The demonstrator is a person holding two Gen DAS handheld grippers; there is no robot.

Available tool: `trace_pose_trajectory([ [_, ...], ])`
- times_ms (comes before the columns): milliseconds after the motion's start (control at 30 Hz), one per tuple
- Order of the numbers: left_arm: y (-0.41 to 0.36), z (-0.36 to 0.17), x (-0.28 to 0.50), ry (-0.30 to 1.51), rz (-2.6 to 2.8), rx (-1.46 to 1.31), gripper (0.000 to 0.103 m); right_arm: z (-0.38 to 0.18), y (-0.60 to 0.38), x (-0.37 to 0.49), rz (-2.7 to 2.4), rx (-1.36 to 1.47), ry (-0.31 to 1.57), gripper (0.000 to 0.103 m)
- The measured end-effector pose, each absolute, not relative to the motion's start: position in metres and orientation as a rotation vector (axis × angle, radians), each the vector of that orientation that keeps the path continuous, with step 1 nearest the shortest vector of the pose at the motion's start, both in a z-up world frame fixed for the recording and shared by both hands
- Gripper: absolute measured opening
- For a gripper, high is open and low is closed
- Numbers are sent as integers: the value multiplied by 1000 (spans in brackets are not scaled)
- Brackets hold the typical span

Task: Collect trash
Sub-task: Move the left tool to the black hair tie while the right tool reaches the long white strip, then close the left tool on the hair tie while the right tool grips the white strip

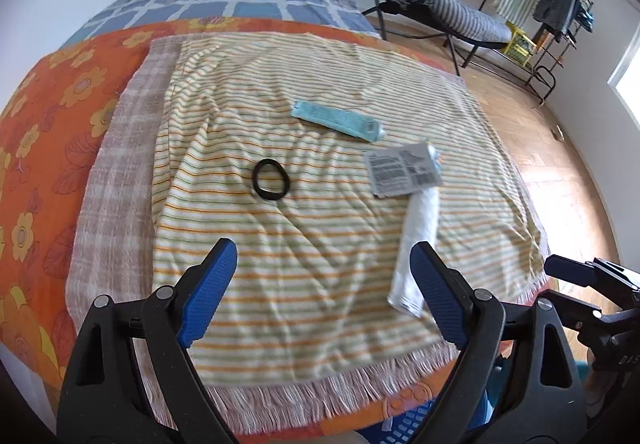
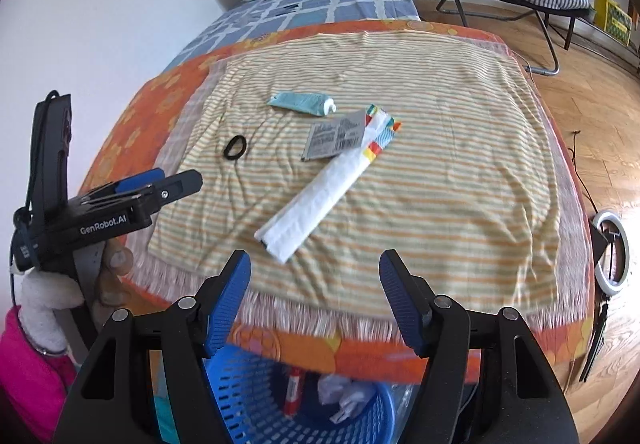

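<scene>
While both claws, left and right, gape empty, a blue basket sits below the bed's near edge. On the striped towel lie a tube, hair tie and wrapper.

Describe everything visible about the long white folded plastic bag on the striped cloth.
The long white folded plastic bag is a flat, narrow strip of crinkly film with red, yellow and blue printed patches at its far end. It lies diagonally on the striped cloth, its near end towards the fringe. A grey barcoded packet overlaps its far end. Neither gripper touches it.
</scene>
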State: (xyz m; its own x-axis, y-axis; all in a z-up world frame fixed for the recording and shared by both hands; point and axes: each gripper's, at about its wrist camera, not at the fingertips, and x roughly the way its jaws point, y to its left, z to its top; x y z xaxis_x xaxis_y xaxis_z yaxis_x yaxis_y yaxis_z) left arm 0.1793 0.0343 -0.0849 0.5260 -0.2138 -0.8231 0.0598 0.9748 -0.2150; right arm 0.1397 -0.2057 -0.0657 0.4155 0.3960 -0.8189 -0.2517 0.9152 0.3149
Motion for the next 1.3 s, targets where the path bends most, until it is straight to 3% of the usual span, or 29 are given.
trace_pose_trajectory([
  [300,53,-121,234,1079,-108,-234,78,-101,-201,200,364,248,1135,66],
  [400,55,-130,250,1100,-103,-267,68,-112,-199,217,351,290,1163,66],
  [800,55,-151,280,1115,-55,-254,62,-143,-183,256,279,319,1204,66],
  [933,55,-152,281,1102,-30,-223,42,-149,-176,261,261,282,1203,66],
  [1067,58,-152,278,1091,-27,-197,32,-148,-169,260,260,207,1194,66],
  [1167,62,-152,277,1089,-30,-205,19,-148,-166,256,262,148,1178,66],
  [1233,66,-151,275,1088,-37,-225,14,-148,-162,253,255,81,1169,56],
  [1300,70,-151,274,1091,-42,-247,12,-148,-160,249,250,26,1158,40],
])
